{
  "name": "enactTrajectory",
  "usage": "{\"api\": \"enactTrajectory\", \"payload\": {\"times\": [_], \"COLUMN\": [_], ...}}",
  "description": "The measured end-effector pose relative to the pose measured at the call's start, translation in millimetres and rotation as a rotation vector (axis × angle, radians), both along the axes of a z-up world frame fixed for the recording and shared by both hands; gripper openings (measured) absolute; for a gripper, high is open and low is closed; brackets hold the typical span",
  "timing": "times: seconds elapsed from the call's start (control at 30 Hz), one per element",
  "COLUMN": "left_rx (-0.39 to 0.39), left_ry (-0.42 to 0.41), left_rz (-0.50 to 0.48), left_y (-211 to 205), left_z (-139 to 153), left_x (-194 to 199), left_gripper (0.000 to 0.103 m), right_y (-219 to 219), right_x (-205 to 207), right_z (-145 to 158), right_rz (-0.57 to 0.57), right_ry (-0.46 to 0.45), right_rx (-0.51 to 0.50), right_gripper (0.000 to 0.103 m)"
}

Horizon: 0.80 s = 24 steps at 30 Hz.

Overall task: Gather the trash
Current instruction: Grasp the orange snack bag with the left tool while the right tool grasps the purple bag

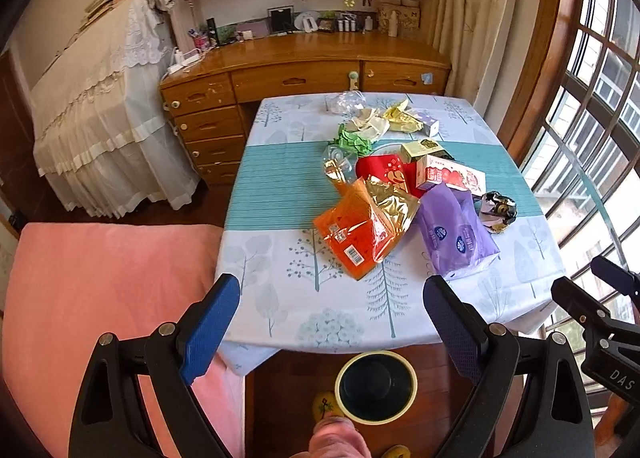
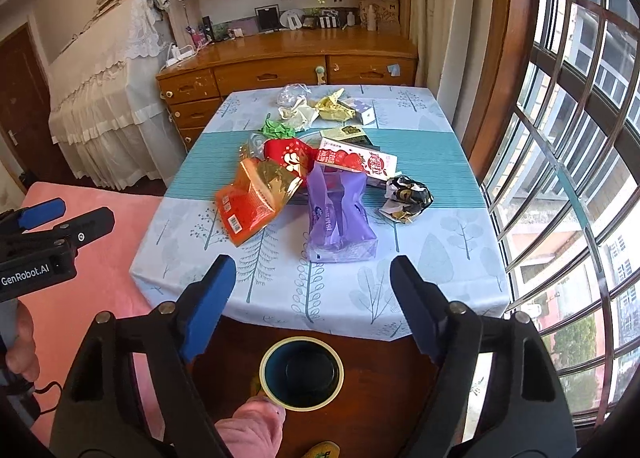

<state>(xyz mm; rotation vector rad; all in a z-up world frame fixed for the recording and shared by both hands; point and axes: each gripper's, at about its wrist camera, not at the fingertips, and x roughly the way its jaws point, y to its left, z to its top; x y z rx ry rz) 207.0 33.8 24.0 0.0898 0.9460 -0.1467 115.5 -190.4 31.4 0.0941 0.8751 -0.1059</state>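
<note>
Trash lies heaped on the tablecloth (image 1: pixel 280 298): an orange and gold foil bag (image 1: pixel 364 226), a purple tissue pack (image 1: pixel 456 234), a strawberry milk carton (image 1: pixel 452 178), a red packet (image 1: pixel 384 170), a crumpled dark wrapper (image 1: pixel 498 210), green paper (image 1: pixel 352 138) and pale wrappers at the far end. A dark bin with a yellow rim (image 1: pixel 376 386) stands on the floor below the table's near edge. My left gripper (image 1: pixel 332 322) hangs open over that edge, nothing in it. My right gripper (image 2: pixel 312 302) is open and bare, with the purple pack (image 2: pixel 340 218) just beyond its tips and the bin (image 2: pixel 302 374) beneath.
A wooden desk (image 1: pixel 304 70) with drawers stands behind the table, under bookshelves. A pink bed (image 1: pixel 100 290) lies to the left, a cloth-draped piece (image 1: pixel 100 118) beyond it. Windows (image 1: pixel 592 138) curve along the right. A person's knee (image 1: pixel 336 438) shows at the bottom.
</note>
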Motion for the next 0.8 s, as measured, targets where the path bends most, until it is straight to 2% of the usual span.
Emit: {"api": "enactTrajectory", "payload": {"times": [0.2, 0.37, 0.5, 0.57, 0.7, 0.73, 0.8], "left_rx": [-0.028, -0.024, -0.025, -0.034, -0.034, -0.038, -0.055], "left_ry": [0.151, 0.247, 0.334, 0.374, 0.429, 0.433, 0.447], "left_rz": [-0.067, -0.074, -0.059, -0.052, -0.048, -0.049, -0.05], "left_y": [-16.0, -37.1, -54.6, -60.5, -73.5, -75.8, -78.7], "left_z": [-73.2, -141.2, -187.5, -205.7, -230.8, -233.6, -238.6], "left_x": [117.4, 184.7, 228.0, 241.3, 255.9, 257.8, 260.9], "left_gripper": [0.095, 0.094, 0.087, 0.084, 0.078, 0.075, 0.063], "right_y": [-11.8, -24.2, -35.5, -41.4, -46.5, -47.0, -47.7], "right_x": [96.9, 165.8, 199.1, 208.3, 218.5, 219.1, 219.3], "right_z": [-55.3, -116.7, -159.1, -177.7, -206.8, -211.3, -216.9], "right_rz": [-0.057, -0.097, -0.129, -0.145, -0.154, -0.152, -0.15], "right_ry": [0.101, 0.19, 0.249, 0.275, 0.335, 0.345, 0.353], "right_rx": [0.01, -0.016, -0.033, -0.027, -0.011, -0.006, 0.007], "right_gripper": [0.077, 0.07, 0.069, 0.065, 0.044, 0.037, 0.032]}}
